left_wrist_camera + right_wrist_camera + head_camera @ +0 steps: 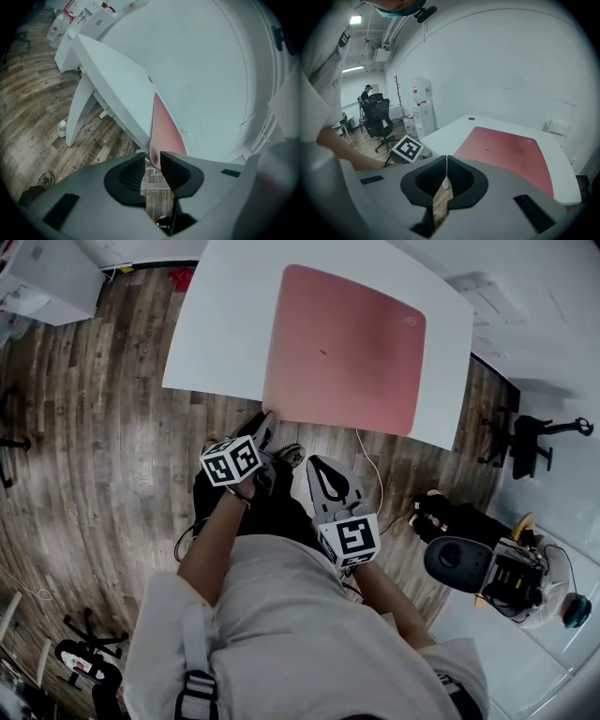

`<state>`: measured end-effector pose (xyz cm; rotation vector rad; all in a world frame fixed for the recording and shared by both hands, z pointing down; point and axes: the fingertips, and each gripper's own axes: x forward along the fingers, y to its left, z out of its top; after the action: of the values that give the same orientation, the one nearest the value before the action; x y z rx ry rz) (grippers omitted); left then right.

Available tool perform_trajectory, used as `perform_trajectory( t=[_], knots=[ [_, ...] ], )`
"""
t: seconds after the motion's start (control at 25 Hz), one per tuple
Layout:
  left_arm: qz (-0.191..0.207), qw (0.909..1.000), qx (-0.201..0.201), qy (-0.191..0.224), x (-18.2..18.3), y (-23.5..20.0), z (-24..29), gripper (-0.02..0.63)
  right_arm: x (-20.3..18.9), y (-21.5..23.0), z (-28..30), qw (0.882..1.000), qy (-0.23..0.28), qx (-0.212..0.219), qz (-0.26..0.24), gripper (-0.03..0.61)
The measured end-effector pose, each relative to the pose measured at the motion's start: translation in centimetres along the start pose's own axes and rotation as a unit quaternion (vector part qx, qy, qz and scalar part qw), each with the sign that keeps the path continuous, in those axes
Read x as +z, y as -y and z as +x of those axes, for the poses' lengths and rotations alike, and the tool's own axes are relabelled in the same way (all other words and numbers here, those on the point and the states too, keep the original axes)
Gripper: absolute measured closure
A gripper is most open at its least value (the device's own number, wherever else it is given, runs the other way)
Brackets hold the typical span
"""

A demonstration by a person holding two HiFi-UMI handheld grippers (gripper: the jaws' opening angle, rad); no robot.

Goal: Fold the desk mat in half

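**Left claw at the mat's near-left corner, fold not started**

- Floor (pixel 84 427): wood planks. I stand on it at the near edge of the tabletop.
- Tabletop (pixel 225 324): white, with nothing on it but the mat.
- Desk mat (pixel 347 348): pink, lying flat and fully unfolded on the right half of the tabletop. Its near edge runs along the tabletop's near edge.
  - From the head view it looks close to square, so I can't call a long axis.
  - My guess is that the fold goes near edge to far edge.
- Left claw (pixel 152 154): released, jaws apart. It is rolled so that I see the mat almost edge-on.
- Right claw (pixel 446 164): clenched on nothing, jaws meeting. It is held back over the floor, short of the tabletop.
- Near-left corner (pixel 267 413): sits right at the mouth of my left claw, straight ahead along the jaws. I can't tell whether the pads touch it, but nothing is pinched.

Key geometry:
- The mat lies ahead and to the right of the left claw, so the left is the nearer one by far.
- The right claw is well apart from the near-right corner.

Judgement:
- Next I'd close the left claw on that corner.
- The right claw needs to open and reach the other near corner before any lift. Otherwise the mat will probably skew or drag.
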<state>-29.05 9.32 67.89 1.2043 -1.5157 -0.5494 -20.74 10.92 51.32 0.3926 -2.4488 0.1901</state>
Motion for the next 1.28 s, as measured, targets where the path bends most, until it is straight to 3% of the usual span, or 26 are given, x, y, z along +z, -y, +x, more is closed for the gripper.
perform_trajectory(
  t=[0.28,0.4,0.56,0.68,0.92,1.12,1.28],
  knots=[
    [0.041,0.9991,0.007,-0.009,0.4,0.7,-0.3,0.563,-0.3,0.0,-0.7,1.000,0.012,-0.008,0.013,0.538],
    [0.106,0.9941,0.019,-0.012,0.7,1.4,-0.3,0.577,-0.5,0.4,-0.8,1.000,0.019,-0.012,0.017,0.538],
    [0.199,0.9790,0.039,-0.023,0.5,2.6,-0.1,0.586,-0.2,0.8,-1.3,0.999,0.029,-0.018,0.027,0.538],
    [0.264,0.9625,0.054,-0.031,0.6,3.5,0.1,0.588,-0.2,1.6,-1.7,0.998,0.037,-0.026,0.032,0.538],
    [0.403,0.9099,0.077,-0.062,-0.3,4.5,0.8,0.588,-0.7,3.3,-2.5,0.997,0.047,-0.045,0.046,0.538],
    [0.467,0.8777,0.071,-0.079,-0.8,6.5,1.4,0.588,-0.5,4.5,-3.2,0.995,0.055,-0.060,0.057,0.538],
    [0.489,0.8637,0.077,-0.093,-2.0,6.7,1.9,0.588,-0.7,5.4,-4.0,0.993,0.062,-0.070,0.066,0.538]
  ],
)
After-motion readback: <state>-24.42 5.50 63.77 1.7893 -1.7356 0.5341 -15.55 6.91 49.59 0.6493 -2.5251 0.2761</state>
